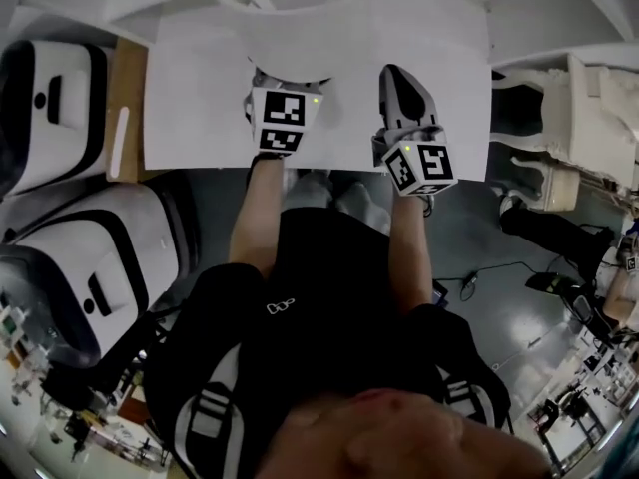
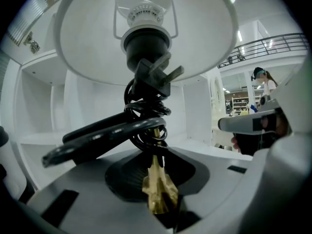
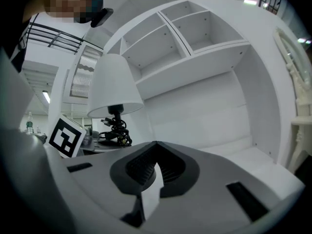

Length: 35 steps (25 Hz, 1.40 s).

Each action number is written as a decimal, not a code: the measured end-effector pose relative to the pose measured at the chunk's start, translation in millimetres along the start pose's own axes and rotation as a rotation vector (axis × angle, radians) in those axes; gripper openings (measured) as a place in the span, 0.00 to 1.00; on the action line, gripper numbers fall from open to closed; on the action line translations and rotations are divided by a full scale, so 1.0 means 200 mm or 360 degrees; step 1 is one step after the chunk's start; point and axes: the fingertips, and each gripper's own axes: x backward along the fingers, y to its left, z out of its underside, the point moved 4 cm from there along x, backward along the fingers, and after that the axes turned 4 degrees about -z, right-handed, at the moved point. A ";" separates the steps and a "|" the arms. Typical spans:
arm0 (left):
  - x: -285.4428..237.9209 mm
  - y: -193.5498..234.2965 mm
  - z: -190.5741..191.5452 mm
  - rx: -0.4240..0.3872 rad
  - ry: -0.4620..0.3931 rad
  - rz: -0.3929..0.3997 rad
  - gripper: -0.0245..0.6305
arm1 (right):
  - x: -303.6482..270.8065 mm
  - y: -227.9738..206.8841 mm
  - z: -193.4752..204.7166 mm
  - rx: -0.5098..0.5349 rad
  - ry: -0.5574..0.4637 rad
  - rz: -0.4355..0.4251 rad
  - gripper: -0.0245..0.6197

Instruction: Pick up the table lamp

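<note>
The table lamp has a white shade (image 2: 146,33), a black socket and a thin gold stem (image 2: 157,189), with its black cord (image 2: 146,126) and plug coiled round the stem. My left gripper (image 2: 158,179) is shut on the gold stem below the coil, and the lamp hangs clear of the white table (image 1: 200,98). From the head view the lamp's shade (image 1: 300,8) hides the left gripper's (image 1: 275,83) tips. My right gripper (image 1: 401,80) is beside it to the right, apart from the lamp, jaws together on nothing. In the right gripper view the lamp (image 3: 113,89) is at the left, the right gripper (image 3: 155,147) pointing past it.
White open shelving (image 3: 195,48) stands behind the table. Black-and-white padded seats (image 1: 60,108) crowd the left side. Ornate white furniture (image 1: 579,138) and floor cables (image 1: 499,272) lie to the right. A person (image 2: 265,82) stands far off in the background.
</note>
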 end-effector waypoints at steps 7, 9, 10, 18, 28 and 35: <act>0.13 -0.01 -0.27 0.0030 -0.0082 -0.0064 0.21 | -0.01 -0.05 -0.23 0.0076 -0.0106 -0.0007 0.07; 0.16 -0.01 -0.33 0.0025 -0.0099 -0.0071 0.21 | -0.03 -0.07 -0.28 0.0078 -0.0129 -0.0012 0.07; 0.16 -0.01 -0.36 0.0020 -0.0111 -0.0071 0.21 | -0.05 -0.07 -0.30 0.0078 -0.0146 -0.0016 0.07; 0.24 -0.04 -0.53 0.0107 -0.0196 0.0002 0.21 | -0.15 -0.08 -0.43 0.0100 -0.0173 -0.0050 0.07; 0.23 -0.02 -0.52 0.0119 -0.0202 -0.0036 0.21 | -0.17 -0.08 -0.45 0.0230 -0.0109 -0.0048 0.07; 0.19 -0.02 -0.47 0.0162 -0.0176 -0.0028 0.21 | -0.16 -0.10 -0.46 0.0255 -0.0093 -0.0054 0.07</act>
